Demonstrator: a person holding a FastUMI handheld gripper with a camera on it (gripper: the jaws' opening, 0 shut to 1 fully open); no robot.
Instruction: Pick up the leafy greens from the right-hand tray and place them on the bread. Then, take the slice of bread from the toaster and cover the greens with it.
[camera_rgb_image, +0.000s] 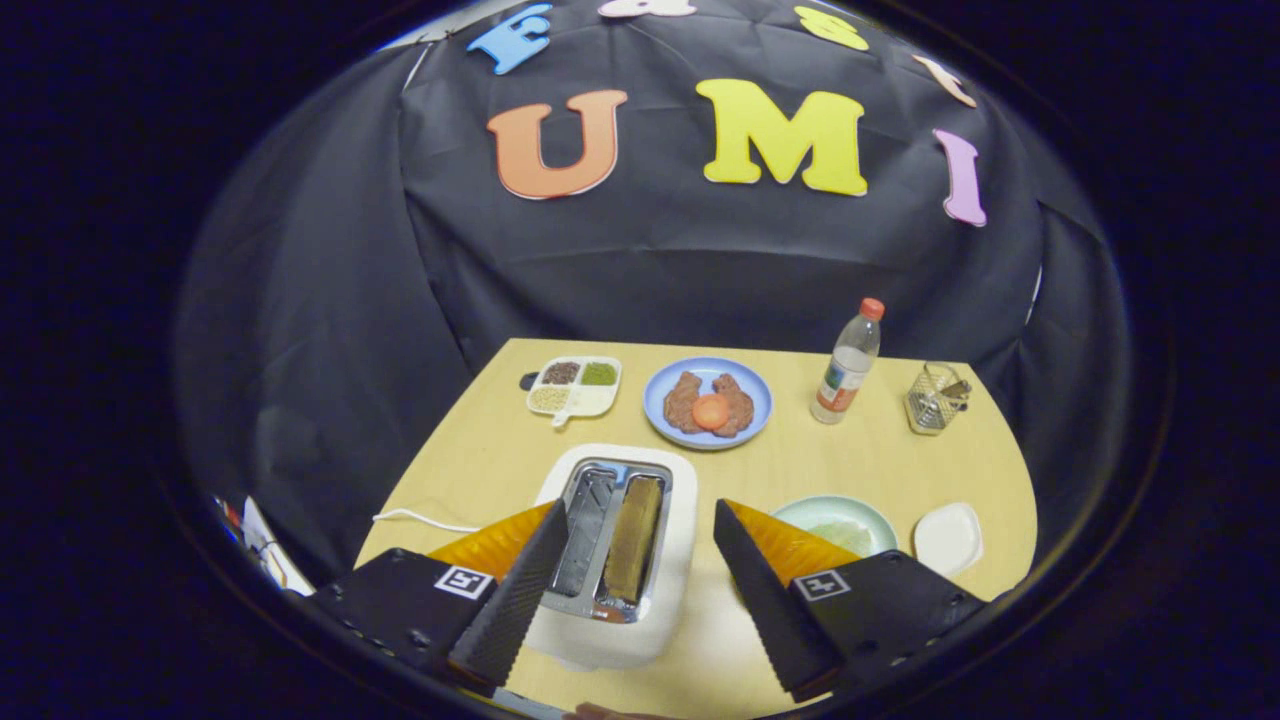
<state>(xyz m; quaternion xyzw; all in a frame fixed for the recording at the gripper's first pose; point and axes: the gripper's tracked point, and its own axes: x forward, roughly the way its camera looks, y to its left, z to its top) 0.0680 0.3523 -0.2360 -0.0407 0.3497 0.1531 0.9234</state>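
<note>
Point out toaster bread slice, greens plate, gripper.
bread slice (632, 540), gripper view: its top edge in the toaster slot.
green plate (800, 515), gripper view: its bare rim.
gripper (640, 520), gripper view: midway between its open fingertips.

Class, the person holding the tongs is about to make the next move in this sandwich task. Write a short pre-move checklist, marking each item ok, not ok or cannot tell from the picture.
1. Tongs open, holding nothing: ok, fingers spread either side of the toaster.
2. Bread slice standing in the toaster slot nearer the right finger: ok.
3. Other toaster slot empty: ok.
4. Greens on the green plate just beyond the right finger: ok, partly hidden by the finger.
5. Bottom bread ready under the greens: cannot tell.
6. Bottle and blue plate stand well beyond the toaster, out of the way: ok.
</note>
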